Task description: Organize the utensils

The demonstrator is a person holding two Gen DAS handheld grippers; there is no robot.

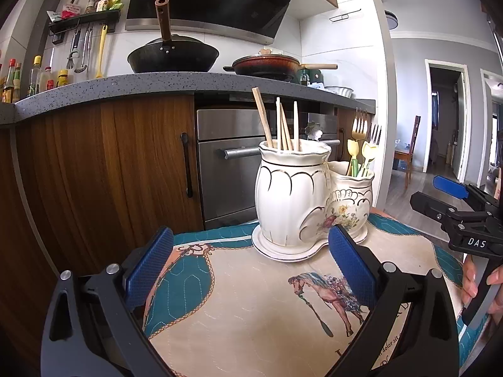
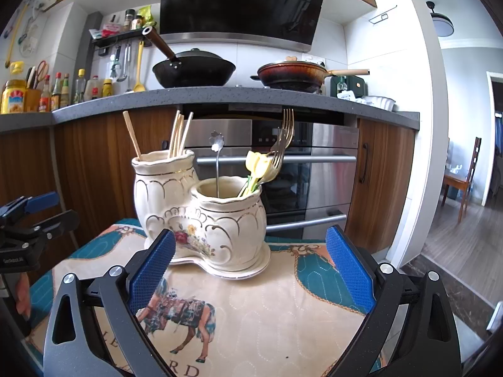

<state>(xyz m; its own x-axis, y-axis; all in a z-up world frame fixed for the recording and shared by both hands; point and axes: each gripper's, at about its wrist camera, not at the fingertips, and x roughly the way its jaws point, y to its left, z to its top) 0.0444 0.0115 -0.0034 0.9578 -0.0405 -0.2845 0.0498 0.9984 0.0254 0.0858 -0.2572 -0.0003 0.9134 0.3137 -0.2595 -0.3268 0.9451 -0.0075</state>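
Kitchen cabinets of dark wood, a grey speckled countertop (image 2: 220,100) carrying a black wok (image 2: 193,69) and a brown pan (image 2: 294,75), and a steel oven front are seen behind a small table covered by a quilted cream and teal cloth printed with a horse (image 1: 245,314). On that cloth, a cream ceramic double-jar utensil holder with gold trim and painted flowers (image 2: 201,216) is placed on its matching saucer. The taller jar (image 1: 290,188) is filled with several pale wooden chopsticks (image 1: 283,125), standing upright or slightly tilted. The shorter jar (image 2: 231,207) is loaded with gold forks (image 2: 283,144), yellow tulip-handled utensils (image 2: 257,165) and a thin silver spoon with a flower-shaped end (image 2: 217,157). No loose utensil is seen on the cloth. The left gripper (image 1: 251,270) is held low before the holder with its blue-padded fingers spread wide apart and nothing between them. The right gripper (image 2: 250,270) is likewise held with its fingers wide apart and nothing gripped, near the shorter jar; part of a hand (image 1: 471,279) is glimpsed on its handle. The sorting appears to be finished or nearly so, since each kind seems to be kept in its own jar. If anything remains, a further utensil from outside the views would have to be fetched, gripped by its handle, and lowered upright into the matching jar without the holder being knocked.
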